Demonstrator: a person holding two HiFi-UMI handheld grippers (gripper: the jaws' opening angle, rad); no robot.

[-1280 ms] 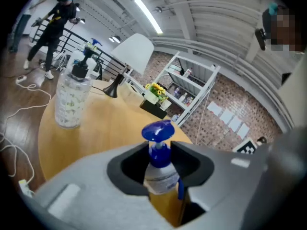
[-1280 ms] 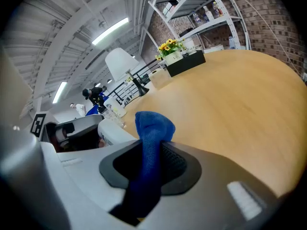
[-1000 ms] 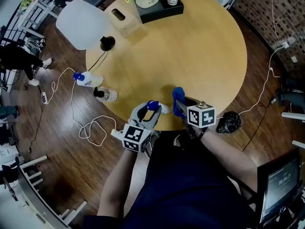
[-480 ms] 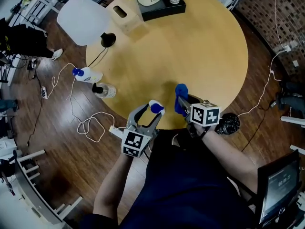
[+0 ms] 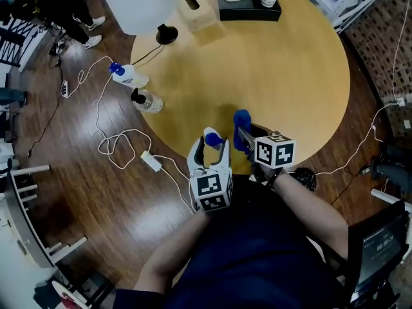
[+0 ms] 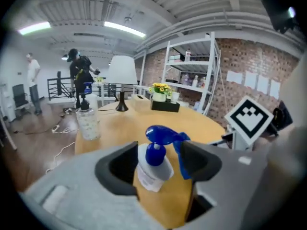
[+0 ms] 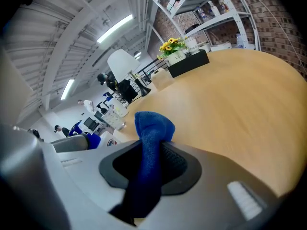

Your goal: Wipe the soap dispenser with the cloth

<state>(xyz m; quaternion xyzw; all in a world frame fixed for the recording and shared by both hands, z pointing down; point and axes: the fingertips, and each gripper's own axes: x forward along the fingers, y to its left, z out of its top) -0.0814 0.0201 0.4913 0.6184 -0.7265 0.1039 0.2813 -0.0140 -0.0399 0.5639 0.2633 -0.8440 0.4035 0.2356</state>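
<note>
The soap dispenser (image 5: 213, 138), a white bottle with a blue pump head (image 6: 160, 134), stands upright on the round wooden table (image 5: 277, 76) near its front edge. My left gripper (image 5: 212, 149) has it between the jaws, which have just been opening. The pads stand off the bottle (image 6: 151, 170), with a clear gap on the right side. Just to the right, my right gripper (image 5: 245, 138) is shut on the blue cloth (image 5: 241, 122). The cloth (image 7: 152, 128) bunches up above the jaws and hangs down between them.
A clear bottle with a black pump (image 5: 147, 100) and a blue-capped bottle (image 5: 129, 76) are by the table's left edge. A white lamp (image 5: 140, 4), a tissue box (image 5: 196, 8) and a black tray (image 5: 248, 10) with flowers and a cup stand at the far side. Cables (image 5: 122, 148) lie on the floor.
The left gripper has rolled upright and its jaws have spread apart around the dispenser, which it gripped before. The right gripper with the cloth has barely shifted.
</note>
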